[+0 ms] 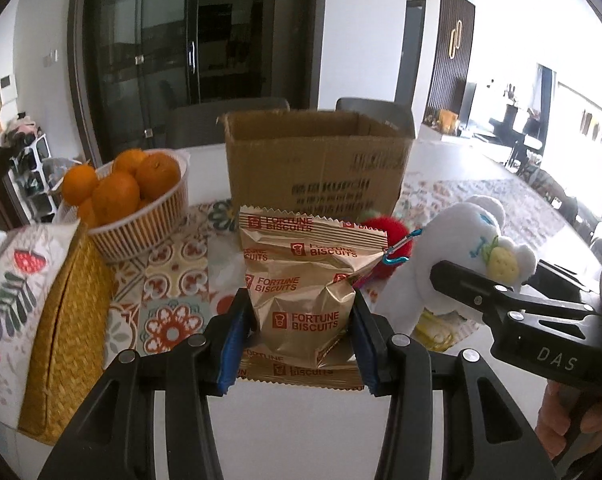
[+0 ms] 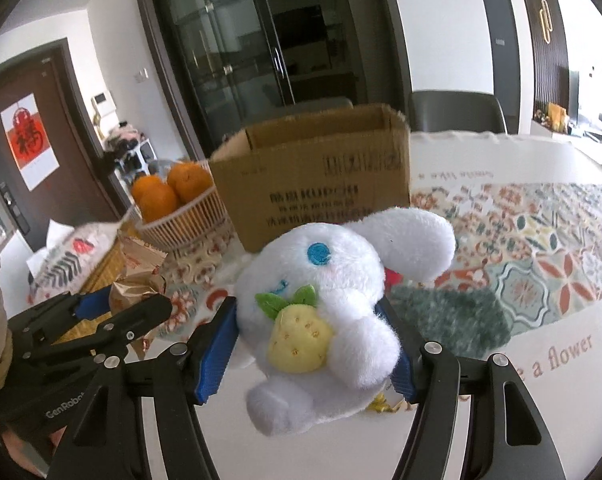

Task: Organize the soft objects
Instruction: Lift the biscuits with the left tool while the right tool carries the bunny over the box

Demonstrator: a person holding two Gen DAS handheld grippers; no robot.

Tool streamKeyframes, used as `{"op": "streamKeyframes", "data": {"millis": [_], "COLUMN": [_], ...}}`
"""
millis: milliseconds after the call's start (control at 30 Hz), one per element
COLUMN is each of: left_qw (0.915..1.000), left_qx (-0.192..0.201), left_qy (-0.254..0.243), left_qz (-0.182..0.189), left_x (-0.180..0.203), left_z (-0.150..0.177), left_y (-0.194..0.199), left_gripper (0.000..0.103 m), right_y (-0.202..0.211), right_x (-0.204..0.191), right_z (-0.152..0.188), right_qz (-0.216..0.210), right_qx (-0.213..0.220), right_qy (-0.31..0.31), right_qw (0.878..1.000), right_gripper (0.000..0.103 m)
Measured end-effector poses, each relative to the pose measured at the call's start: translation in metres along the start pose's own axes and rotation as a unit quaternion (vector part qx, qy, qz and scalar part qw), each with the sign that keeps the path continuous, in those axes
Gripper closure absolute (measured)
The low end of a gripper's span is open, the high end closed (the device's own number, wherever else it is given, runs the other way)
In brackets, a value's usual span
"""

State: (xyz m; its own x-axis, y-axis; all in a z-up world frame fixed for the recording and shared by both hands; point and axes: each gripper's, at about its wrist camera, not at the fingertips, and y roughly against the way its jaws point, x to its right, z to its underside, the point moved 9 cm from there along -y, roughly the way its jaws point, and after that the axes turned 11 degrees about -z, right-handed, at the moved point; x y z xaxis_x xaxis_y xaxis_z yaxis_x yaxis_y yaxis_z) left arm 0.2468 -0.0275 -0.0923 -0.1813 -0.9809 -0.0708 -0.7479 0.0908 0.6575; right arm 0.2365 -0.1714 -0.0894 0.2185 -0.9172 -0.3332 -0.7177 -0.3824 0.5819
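- The white plush dog (image 2: 333,312) with a blue stitched eye and a yellow strawberry on its chest sits between the blue pads of the right gripper (image 2: 305,348), which is clenched on its body; it is lifted off the table, tilted, with one long ear out to the right.
- From the left wrist view the same plush (image 1: 461,256) hangs to the right of the snack bag, with the right gripper's black fingers (image 1: 473,284) pressed against it.
- The gold biscuit bag (image 1: 301,292), printed "FORTUNE BISCUITS", stands upright between the blue pads of the left gripper (image 1: 301,348), which grasps its lower half.
- A red plush (image 1: 385,240) with a blue carabiner clip lies on the table just behind the bag, partly hidden by it.
- The open cardboard box (image 1: 317,164) stands behind both held items, its flaps up.
- A white ribbed basket (image 1: 149,220) heaped with oranges (image 1: 117,196) sits left of the box.
- A woven yellow tissue box (image 1: 69,328) with a floral cloth cover lies at the left edge.
- The table (image 2: 541,276) carries a patterned floral runner; a dark green fuzzy patch (image 2: 453,316) lies on it behind the plush dog, and what it is cannot be told.
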Motion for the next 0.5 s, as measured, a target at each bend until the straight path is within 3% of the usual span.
{"op": "streamKeyframes", "data": {"millis": [500], "left_qw": [0.999], "left_qx": [0.043], "left_qy": [-0.001], "left_qz": [-0.009], "left_x": [0.003], "left_z": [-0.067], "left_y": [0.014], "left_gripper": [0.056], "right_y": [0.025], "right_x": [-0.004], "right_z": [-0.072], "right_qz": [0.015], "right_qx": [0.059], "right_qy": [0.033], "right_qw": [0.998], "right_gripper": [0.036]}}
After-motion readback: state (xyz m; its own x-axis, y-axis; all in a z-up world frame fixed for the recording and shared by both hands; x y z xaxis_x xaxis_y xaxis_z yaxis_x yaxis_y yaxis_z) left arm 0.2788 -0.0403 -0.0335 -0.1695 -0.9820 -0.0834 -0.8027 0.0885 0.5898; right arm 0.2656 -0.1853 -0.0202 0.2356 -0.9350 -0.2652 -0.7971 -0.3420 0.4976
